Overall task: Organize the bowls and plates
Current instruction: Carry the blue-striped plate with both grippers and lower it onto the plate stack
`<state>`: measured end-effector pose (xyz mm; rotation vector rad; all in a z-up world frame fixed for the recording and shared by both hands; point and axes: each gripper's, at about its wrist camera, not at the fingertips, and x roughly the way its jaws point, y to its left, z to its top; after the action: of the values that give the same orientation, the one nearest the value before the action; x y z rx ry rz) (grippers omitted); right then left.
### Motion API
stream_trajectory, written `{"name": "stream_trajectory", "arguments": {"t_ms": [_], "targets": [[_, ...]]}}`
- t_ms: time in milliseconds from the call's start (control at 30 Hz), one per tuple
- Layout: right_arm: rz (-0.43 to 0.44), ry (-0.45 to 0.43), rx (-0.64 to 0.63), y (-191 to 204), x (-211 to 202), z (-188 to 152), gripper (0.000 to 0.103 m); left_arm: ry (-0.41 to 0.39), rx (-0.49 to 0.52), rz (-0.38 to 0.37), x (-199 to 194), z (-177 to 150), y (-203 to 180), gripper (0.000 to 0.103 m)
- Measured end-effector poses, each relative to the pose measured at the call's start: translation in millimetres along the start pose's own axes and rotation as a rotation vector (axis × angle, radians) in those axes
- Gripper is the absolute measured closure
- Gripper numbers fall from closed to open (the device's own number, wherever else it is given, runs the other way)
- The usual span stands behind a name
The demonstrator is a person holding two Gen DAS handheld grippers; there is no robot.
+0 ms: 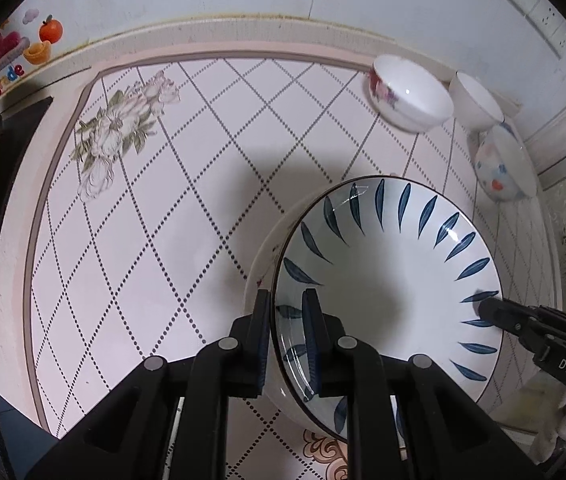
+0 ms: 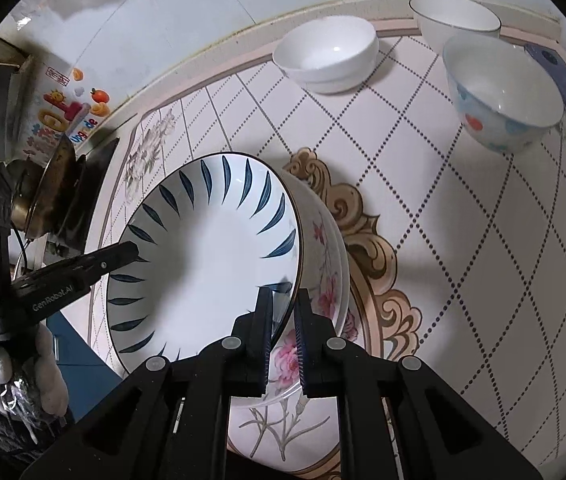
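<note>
Grippers, left (image 1: pixel 286 344) and right (image 2: pixel 283 340), each clamp opposite rims of the leaf-patterned plate (image 1: pixel 387 288) above the worktop (image 1: pixel 143 220).

Matte black left gripper (image 1: pixel 287 340) and right gripper (image 2: pixel 283 334), blue ribbed pads (image 2: pixel 298 336), grey round pivot pins, white lettering on sides; pale fuzzy glove (image 2: pixel 43 376).

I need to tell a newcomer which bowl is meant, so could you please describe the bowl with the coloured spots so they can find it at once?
Start at the patterned countertop and look to its back corner by the wall, where three bowls cluster. The spotted bowl is the one nearest the front, beside a blue phone. Unlike the two white bowls behind it, it carries red and blue spots.
</note>
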<state>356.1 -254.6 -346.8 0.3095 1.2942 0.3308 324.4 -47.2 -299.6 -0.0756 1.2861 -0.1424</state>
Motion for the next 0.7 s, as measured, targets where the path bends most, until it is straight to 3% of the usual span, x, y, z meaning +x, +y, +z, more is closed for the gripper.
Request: {"name": "stream_trajectory", "arguments": {"t_ms": [700], "targets": [[-0.021,0.042,0.002,-10,22,-1,0.091,0.069,0.007,0.029,30,-4,1,0.090]]}}
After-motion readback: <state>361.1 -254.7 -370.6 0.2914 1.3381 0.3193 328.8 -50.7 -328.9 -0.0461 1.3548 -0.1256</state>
